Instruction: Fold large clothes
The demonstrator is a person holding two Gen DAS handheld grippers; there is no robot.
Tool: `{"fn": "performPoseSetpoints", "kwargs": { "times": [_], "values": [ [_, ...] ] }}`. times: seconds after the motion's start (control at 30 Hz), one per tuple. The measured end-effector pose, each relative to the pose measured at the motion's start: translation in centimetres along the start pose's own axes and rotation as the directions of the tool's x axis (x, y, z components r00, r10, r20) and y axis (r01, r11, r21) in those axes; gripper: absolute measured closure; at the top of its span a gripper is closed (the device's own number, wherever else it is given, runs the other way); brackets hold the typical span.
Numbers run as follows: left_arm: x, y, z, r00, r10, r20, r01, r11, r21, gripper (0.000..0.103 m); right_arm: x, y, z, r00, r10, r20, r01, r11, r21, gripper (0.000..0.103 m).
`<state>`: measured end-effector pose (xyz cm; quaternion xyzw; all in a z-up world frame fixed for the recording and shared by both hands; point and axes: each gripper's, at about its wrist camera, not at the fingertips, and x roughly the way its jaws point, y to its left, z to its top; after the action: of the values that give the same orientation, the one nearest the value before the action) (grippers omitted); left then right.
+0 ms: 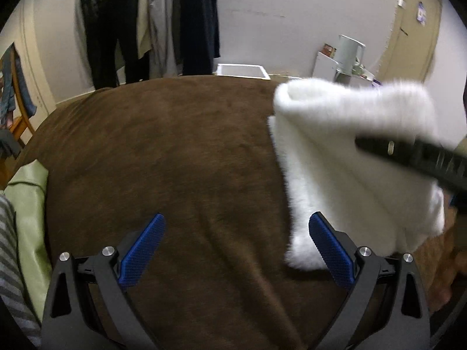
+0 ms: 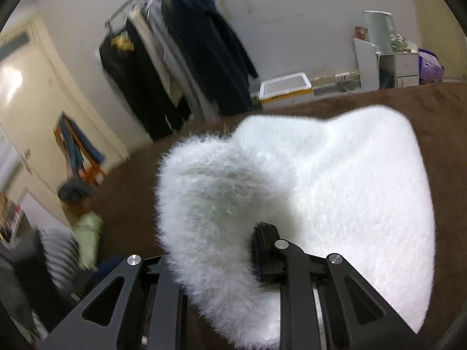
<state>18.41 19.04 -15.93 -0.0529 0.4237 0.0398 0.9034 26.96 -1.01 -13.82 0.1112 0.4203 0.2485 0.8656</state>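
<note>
A fluffy white garment [image 1: 344, 157] hangs folded above the brown blanket [image 1: 175, 151], at the right of the left wrist view. My right gripper [image 1: 379, 148] reaches in from the right and is shut on it. In the right wrist view the white garment [image 2: 321, 192] drapes over and around the right gripper [image 2: 248, 250], hiding the left finger. My left gripper [image 1: 236, 248] is open and empty, low over the blanket, with its right blue pad [image 1: 329, 250] beside the garment's lower corner.
A rack of dark hanging clothes [image 1: 151, 23] stands behind the bed. A white box [image 1: 242, 71] and a white cabinet [image 1: 335, 64] stand on the floor by the wall. A green item [image 1: 26, 204] and striped fabric [image 1: 11, 262] lie at the left edge.
</note>
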Motion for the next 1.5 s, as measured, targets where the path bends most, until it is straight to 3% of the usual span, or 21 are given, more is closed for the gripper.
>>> {"fn": "performPoseSetpoints", "kwargs": {
  "times": [0.33,0.4,0.47,0.53,0.6,0.67,0.73,0.83,0.9,1.0,1.07,1.17,1.3,1.5],
  "values": [
    [0.2,2.4,-0.3,0.999,0.036,-0.011,-0.036,0.999,-0.028,0.006,0.8,-0.9,-1.1,0.998,0.014,-0.064,-0.013,1.0,0.018,0.081],
    [0.2,2.9,-0.2,0.999,0.045,-0.008,-0.046,0.999,-0.029,0.007,0.4,-1.0,-1.0,0.997,0.033,-0.068,-0.032,0.999,0.023,0.07],
    [-0.2,3.3,0.0,0.999,0.044,0.004,-0.044,0.999,-0.026,0.007,-0.6,-0.9,-1.0,0.993,0.105,-0.06,-0.104,0.994,0.03,0.03],
    [-0.8,3.5,0.3,0.999,0.04,0.026,-0.04,0.999,-0.014,0.007,-2.3,-0.5,-1.2,0.984,0.169,-0.049,-0.169,0.986,0.019,0.02],
    [-1.5,3.7,0.8,0.998,0.038,0.052,-0.038,0.999,0.002,0.007,-4.5,-1.0,-1.6,0.982,0.185,-0.039,-0.184,0.983,0.022,0.02],
    [-2.4,3.8,1.5,0.997,-0.02,0.073,0.02,1.0,0.006,0.007,-6.1,-1.9,-2.0,0.985,0.167,-0.037,-0.166,0.986,0.033,0.015],
    [-3.3,3.6,2.2,0.992,-0.082,0.094,0.082,0.997,0.007,0.007,-8.3,-3.6,-2.7,0.992,0.12,-0.037,-0.119,0.992,0.041,0.014],
    [-4.8,2.0,3.5,0.981,-0.149,0.126,0.138,0.986,0.09,0.007,-11.1,-6.5,-3.4,0.999,0.026,-0.036,-0.025,0.999,0.047,0.014],
    [-5.4,0.1,4.6,0.975,-0.191,0.118,0.168,0.97,0.174,0.006,-12.7,-8.4,-3.9,0.999,-0.033,-0.031,0.034,0.998,0.058,0.014],
    [-5.7,-3.5,6.0,0.959,-0.273,0.069,0.242,0.925,0.293,0.006,-14.5,-10.4,-4.7,0.993,-0.115,0.008,0.114,0.991,0.073,0.014],
    [-5.2,-5.8,6.9,0.946,-0.325,0.01,0.304,0.893,0.331,0.006,-15.1,-11.7,-4.9,0.993,-0.116,0.022,0.113,0.988,0.105,0.014],
    [-4.4,-8.4,7.8,0.937,-0.346,-0.045,0.339,0.869,0.361,0.006,-15.8,-13.2,-5.4,0.994,-0.1,0.039,0.093,0.985,0.145,0.014],
    [-3.1,-11.4,8.6,0.939,-0.329,-0.105,0.343,0.85,0.4,0.007,-16.1,-14.2,-5.4,0.994,-0.099,0.044,0.092,0.987,0.133,0.014],
    [-0.8,-13.8,8.7,0.957,-0.217,-0.195,0.282,0.86,0.426,0.007,-16.6,-15.3,-5.9,0.996,-0.074,0.051,0.065,0.985,0.16,0.014]
  ]
}}
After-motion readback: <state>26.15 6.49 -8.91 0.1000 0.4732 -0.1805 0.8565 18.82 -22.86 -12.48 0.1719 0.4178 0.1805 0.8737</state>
